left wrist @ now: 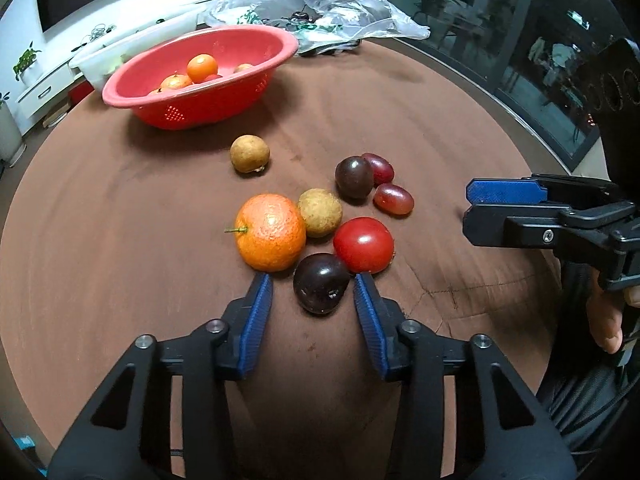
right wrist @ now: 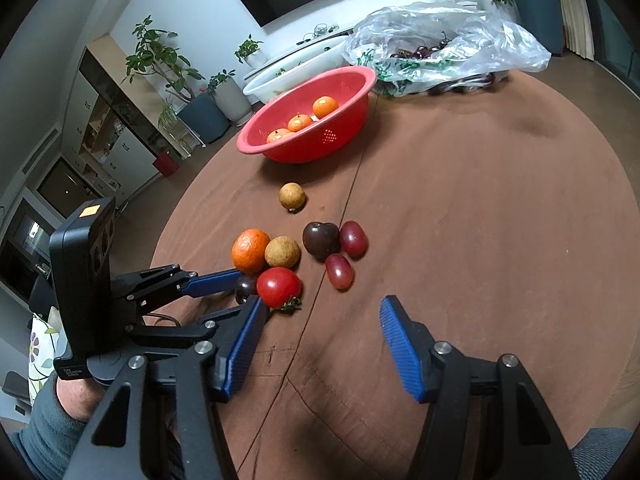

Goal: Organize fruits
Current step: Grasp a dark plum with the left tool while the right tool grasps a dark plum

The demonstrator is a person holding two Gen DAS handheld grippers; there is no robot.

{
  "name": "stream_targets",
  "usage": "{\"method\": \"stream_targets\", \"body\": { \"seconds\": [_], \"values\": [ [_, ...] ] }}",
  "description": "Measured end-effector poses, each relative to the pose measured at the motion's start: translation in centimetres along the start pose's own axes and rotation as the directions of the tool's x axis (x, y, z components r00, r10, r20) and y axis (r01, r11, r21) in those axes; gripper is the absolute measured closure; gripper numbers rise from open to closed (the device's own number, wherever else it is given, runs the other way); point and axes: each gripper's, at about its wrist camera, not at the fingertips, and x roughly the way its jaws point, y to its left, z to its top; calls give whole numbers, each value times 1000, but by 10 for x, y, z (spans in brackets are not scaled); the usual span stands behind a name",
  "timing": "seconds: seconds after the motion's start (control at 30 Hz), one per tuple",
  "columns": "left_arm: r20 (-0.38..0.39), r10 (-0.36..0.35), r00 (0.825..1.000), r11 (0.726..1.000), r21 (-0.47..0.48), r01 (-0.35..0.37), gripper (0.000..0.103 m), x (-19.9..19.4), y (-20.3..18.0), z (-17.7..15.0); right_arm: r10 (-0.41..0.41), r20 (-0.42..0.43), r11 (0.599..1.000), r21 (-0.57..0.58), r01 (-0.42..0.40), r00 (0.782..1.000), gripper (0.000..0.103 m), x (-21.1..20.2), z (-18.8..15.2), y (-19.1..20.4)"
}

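Observation:
A dark cherry (left wrist: pixel 321 283) lies on the brown cloth between the blue pads of my left gripper (left wrist: pixel 313 280). The right pad is almost at its skin, while a gap shows on the left, so the gripper is open. Just beyond sit a mandarin (left wrist: pixel 270 232), a red tomato (left wrist: pixel 363 245), a brown longan (left wrist: pixel 320 212), a second dark cherry (left wrist: pixel 354 176) and two red grapes (left wrist: pixel 393 199). Another longan (left wrist: pixel 249 153) lies alone nearer the red colander (left wrist: pixel 208 108), which holds several mandarins. My right gripper (right wrist: pixel 324 312) is open over bare cloth, to the right of the tomato (right wrist: pixel 278 287).
A crumpled clear plastic bag (right wrist: pixel 440 44) with dark cherries lies at the table's far edge. A white tub (right wrist: pixel 280 76) stands behind the colander (right wrist: pixel 320 144). The round table's rim curves close on the left. A hand (left wrist: pixel 608 312) holds the right gripper's handle.

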Motion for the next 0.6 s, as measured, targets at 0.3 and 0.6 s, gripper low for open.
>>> {"method": "stream_targets", "body": {
  "seconds": [0.3, 0.6],
  "values": [
    [8, 14, 1000, 1000, 9, -14, 75, 0, -2, 0, -2, -12, 1000, -3, 2, 1000, 41, 2, -3, 3],
    [26, 7, 1000, 1000, -14, -6, 80, -2, 0, -4, -10, -22, 1000, -7, 10, 1000, 42, 4, -3, 7]
  ]
}}
